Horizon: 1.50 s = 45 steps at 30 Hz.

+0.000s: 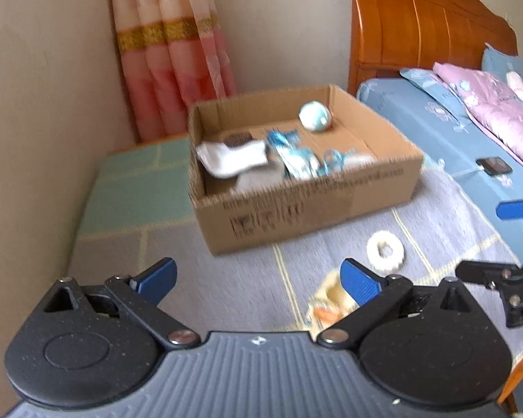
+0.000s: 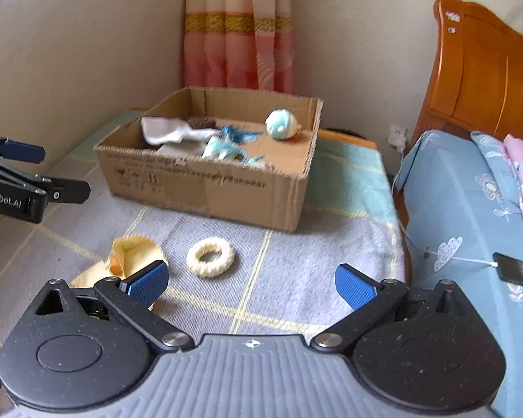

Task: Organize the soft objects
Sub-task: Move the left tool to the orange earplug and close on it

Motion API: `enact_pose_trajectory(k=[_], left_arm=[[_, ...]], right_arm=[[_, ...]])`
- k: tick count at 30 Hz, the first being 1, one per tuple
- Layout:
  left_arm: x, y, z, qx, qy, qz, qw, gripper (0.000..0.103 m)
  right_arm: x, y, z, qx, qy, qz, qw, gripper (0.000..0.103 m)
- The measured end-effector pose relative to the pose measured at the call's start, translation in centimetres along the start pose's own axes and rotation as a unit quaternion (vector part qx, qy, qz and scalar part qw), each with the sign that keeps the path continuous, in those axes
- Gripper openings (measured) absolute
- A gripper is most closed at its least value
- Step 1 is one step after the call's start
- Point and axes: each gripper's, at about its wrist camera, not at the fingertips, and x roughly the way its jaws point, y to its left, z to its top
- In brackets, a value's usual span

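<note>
Cardboard box point(image 2: 205, 181) sits open on a low surface covered with a grey and green checked cloth point(image 2: 296, 261), in the corner by a pink striped curtain point(image 2: 239, 28). Inside the box I note a white cloth point(image 2: 164, 129), a tangle of blue and white soft items point(image 2: 226, 142), and a pale blue-and-white ball-shaped plush point(image 2: 281, 124) toward the far side. Two soft items lie outside the box on the cloth: a cream knitted ring point(image 2: 211, 257), near the box's front wall but apart from it, and a yellow fabric piece point(image 2: 132, 257) with an orange spot, just beside the ring. My left tongs point(image 1: 258, 277) are released, blue pads spread wide, nothing between them; they hover above the cloth in front of the box. My right tongs point(image 2: 251, 280) are likewise released and empty, held above the ring, with the yellow piece partly behind their left pad. To the right stands a bed with a blue sheet point(image 2: 470, 209), a pink quilt point(image 1: 488, 104) and a wooden headboard point(image 1: 429, 24); a dark phone point(image 2: 514, 270) on a white cable lies on the sheet.
</note>
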Motion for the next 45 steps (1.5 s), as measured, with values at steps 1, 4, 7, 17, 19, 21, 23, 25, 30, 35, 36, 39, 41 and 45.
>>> enact_pose_trajectory(k=[1,4,7,17,19,21,23,25,30,35,36,39,41,45], left_arm=[[0.3,-0.1,-0.4,0.003,0.005,0.0,1.0,0.1],[0.7,-1.0,-1.8,0.028,0.006,0.006,0.9996,0.1],[0.8,-1.8,-2.8,0.057,-0.001,0.001,0.9984,0.099],[2.4,-2.0,-3.9,0.063,0.012,-0.062,0.996,0.059],[2.4,-2.0,-3.9,0.067,0.011,-0.072,0.9951,0.051],[2.6,-2.2,-3.9,0.072,0.014,-0.081,0.9939,0.045],[2.8,-2.3,-3.9,0.077,0.017,-0.086,0.9932,0.038],[3.1,-2.5,-3.9,0.083,0.02,-0.092,0.9921,0.033],[3.5,-2.6,-3.9,0.084,0.02,-0.103,0.991,0.032],[3.9,-2.9,-3.8,0.091,0.025,-0.114,0.989,0.023],[3.9,-2.9,-3.8,0.093,0.025,-0.114,0.9888,0.023],[4.0,-2.9,-3.8,0.094,0.027,-0.115,0.9886,0.021],[3.9,-2.8,-3.8,0.091,0.026,-0.116,0.9888,0.021],[3.4,-2.5,-3.7,0.086,0.021,-0.114,0.9895,0.02]], right_arm=[[0.2,0.1,-0.2,-0.001,0.004,0.0,1.0,0.103],[0.6,0.3,-0.7,-0.003,0.014,-0.001,1.0,0.103],[0.8,0.3,-1.0,0.001,0.019,0.004,1.0,0.103],[2.3,0.7,-1.2,0.004,0.042,0.012,0.999,0.103],[2.6,0.9,-1.4,0.003,0.047,0.015,0.999,0.103],[2.7,1.0,-1.5,0.002,0.052,0.019,0.998,0.103],[2.9,1.1,-1.6,0.0,0.056,0.023,0.998,0.103],[3.1,1.2,-1.8,-0.003,0.059,0.025,0.998,0.103],[3.3,1.3,-2.2,-0.006,0.067,0.03,0.997,0.103],[3.4,1.2,-2.3,-0.003,0.07,0.032,0.997,0.103],[3.4,1.2,-2.2,-0.003,0.07,0.032,0.997,0.103],[3.5,1.3,-2.2,-0.002,0.072,0.033,0.997,0.103],[3.5,1.3,-2.2,-0.001,0.072,0.033,0.997,0.103],[3.5,1.3,-2.2,-0.001,0.072,0.033,0.997,0.103]])
